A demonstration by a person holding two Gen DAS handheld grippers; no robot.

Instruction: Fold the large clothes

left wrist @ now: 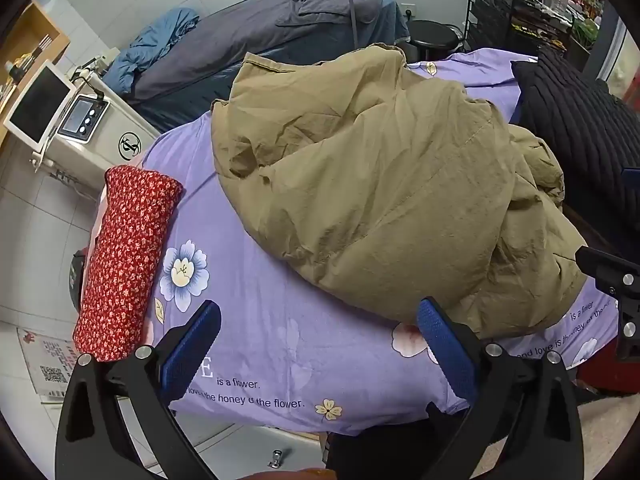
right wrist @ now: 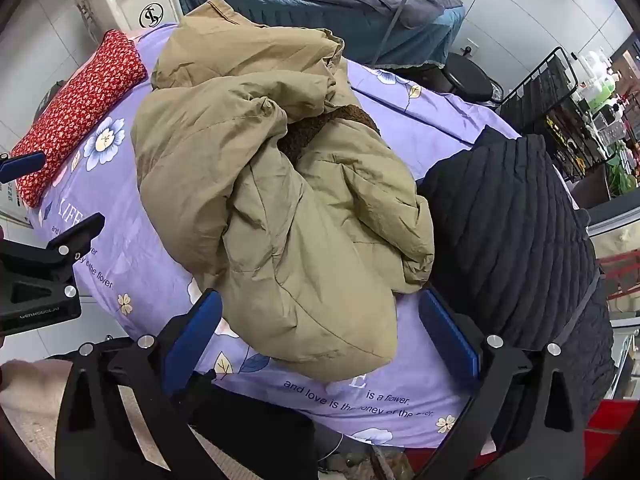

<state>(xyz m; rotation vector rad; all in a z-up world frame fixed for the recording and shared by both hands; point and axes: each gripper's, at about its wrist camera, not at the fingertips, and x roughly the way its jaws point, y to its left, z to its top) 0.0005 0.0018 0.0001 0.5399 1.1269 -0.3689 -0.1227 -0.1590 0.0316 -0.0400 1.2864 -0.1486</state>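
Purple floral bedsheet (left wrist: 256, 320), crumpled khaki jacket (right wrist: 280, 200), both grippers spread wide, empty

The tan jacket (right wrist: 280, 200) covers much of the purple sheet (right wrist: 420, 132), and part of the sheet's printed lettering lies under the jacket's near hem. Right of the jacket, the black quilted garment (right wrist: 520, 240) is partly overlapped by it. The shelf bottles (right wrist: 596, 80) beyond that garment are too small to identify.
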